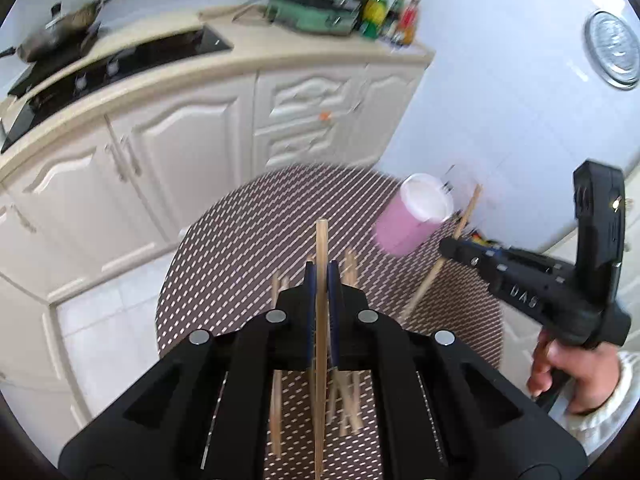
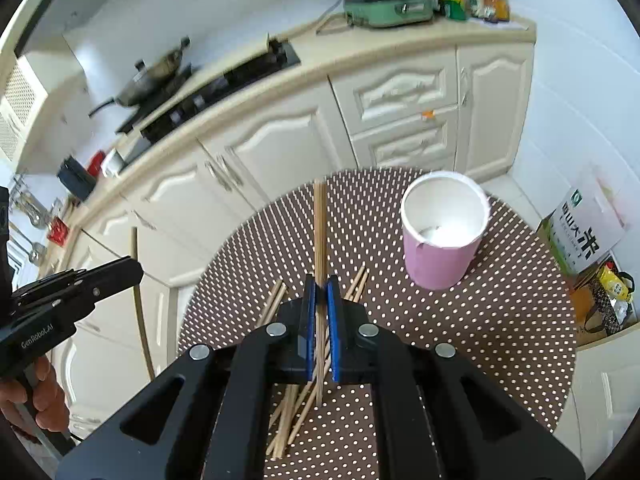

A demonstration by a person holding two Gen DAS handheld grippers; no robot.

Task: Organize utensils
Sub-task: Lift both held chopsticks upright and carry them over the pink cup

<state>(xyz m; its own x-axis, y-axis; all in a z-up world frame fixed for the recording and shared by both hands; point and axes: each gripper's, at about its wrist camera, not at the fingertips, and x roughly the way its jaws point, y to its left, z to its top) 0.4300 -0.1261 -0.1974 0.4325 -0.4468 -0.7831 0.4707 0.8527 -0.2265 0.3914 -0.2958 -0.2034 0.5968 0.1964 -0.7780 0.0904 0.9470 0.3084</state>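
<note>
- The round table mat [image 2: 480, 320] is brown with white dots.
- The cup [image 2: 440, 264] is pink outside, white inside.
- The chopsticks [image 2: 320, 232] are pale wood.
- The gripper pads [image 2: 309, 320] are blue.

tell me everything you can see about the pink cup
The pink cup is a cylinder with pink outer wall and white inside, plastic by its look. It stands upright, mouth open, apparently empty, toward the right far side of the round dotted mat. Neither gripper touches it; the loose chopsticks lie apart from it.
</note>
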